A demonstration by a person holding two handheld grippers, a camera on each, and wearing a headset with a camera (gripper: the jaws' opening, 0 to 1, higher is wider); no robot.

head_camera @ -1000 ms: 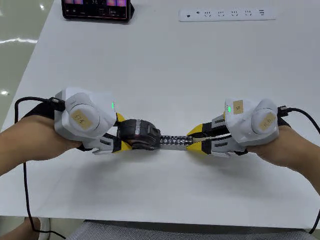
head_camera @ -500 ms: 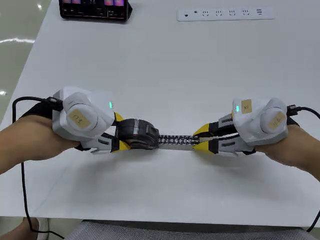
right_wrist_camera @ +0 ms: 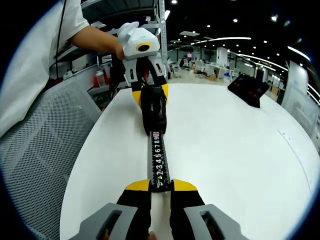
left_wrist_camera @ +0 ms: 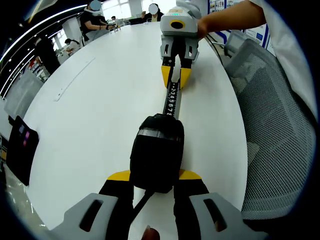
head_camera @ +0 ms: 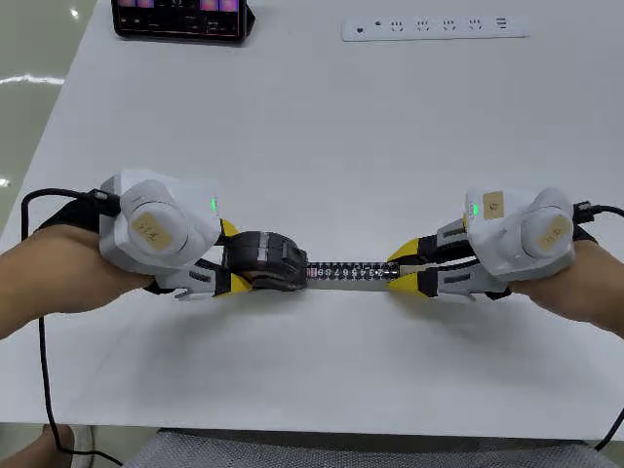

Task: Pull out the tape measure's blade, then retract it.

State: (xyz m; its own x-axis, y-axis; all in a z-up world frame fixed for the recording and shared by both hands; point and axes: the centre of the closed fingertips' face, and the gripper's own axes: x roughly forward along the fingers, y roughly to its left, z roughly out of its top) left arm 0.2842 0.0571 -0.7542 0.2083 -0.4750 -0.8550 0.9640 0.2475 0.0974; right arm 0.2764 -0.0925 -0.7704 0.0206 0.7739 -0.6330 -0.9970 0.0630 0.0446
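The right tool point(right_wrist_camera: 161, 187) hides the tip of the blade point(right_wrist_camera: 158, 160).

The tape point(head_camera: 265, 262) sits in the left gripper point(head_camera: 234, 259); its blade point(head_camera: 351, 273) runs right into the right gripper point(head_camera: 398, 270). A screen point(head_camera: 180, 18) and power strip point(head_camera: 434, 27) lie far behind

left tongs point(head_camera: 237, 259) and right tongs point(head_camera: 400, 269) clamped shut, tips facing each other, well apart, both held low and level
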